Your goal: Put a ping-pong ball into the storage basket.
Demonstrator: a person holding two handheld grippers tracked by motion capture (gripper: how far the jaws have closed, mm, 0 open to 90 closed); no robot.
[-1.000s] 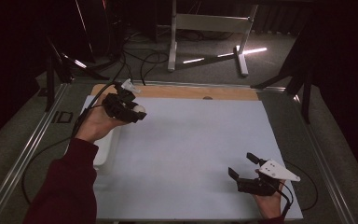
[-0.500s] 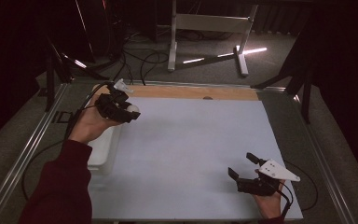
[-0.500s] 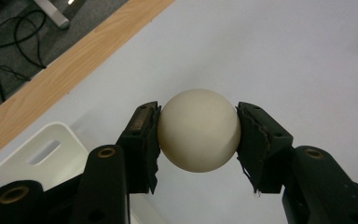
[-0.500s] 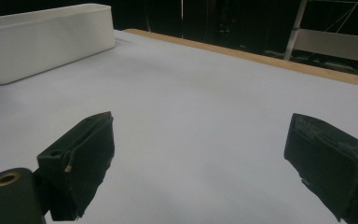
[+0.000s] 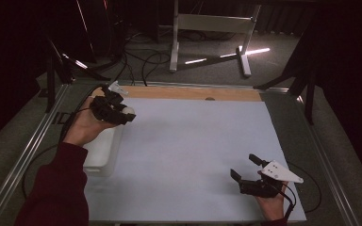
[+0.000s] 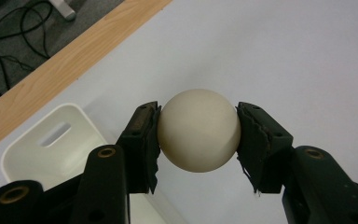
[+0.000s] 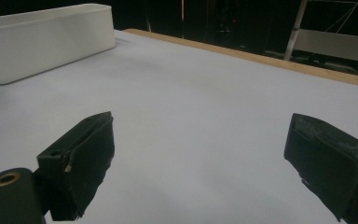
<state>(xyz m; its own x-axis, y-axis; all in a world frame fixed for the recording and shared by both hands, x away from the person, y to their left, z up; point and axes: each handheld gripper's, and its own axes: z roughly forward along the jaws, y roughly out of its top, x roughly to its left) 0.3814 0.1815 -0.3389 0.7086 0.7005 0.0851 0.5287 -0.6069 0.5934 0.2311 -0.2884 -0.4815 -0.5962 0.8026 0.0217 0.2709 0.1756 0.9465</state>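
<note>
A cream ball (image 6: 199,130) sits between the black pads of my left gripper (image 6: 198,140), which is shut on it. In the high view this gripper (image 5: 122,115) hangs at the far left of the table, with the ball (image 5: 128,113) over the far end of a white bin (image 5: 100,151). From the left gripper view the bin (image 6: 42,149) lies just below and to the left of the ball. My right gripper (image 5: 243,165) rests near the front right of the white sheet, jaws wide open. Nothing lies between its pads (image 7: 81,158) in the right gripper view.
A white sheet (image 5: 193,150) covers the table, with a wooden strip (image 5: 188,92) along its far edge and metal rails (image 5: 33,141) at the sides. The white bin (image 7: 46,37) stands along the sheet's left edge. Cables and a stand's feet lie on the floor beyond.
My left gripper has shifted a little to the left with the ball, toward the bin. The right gripper has stayed put.
</note>
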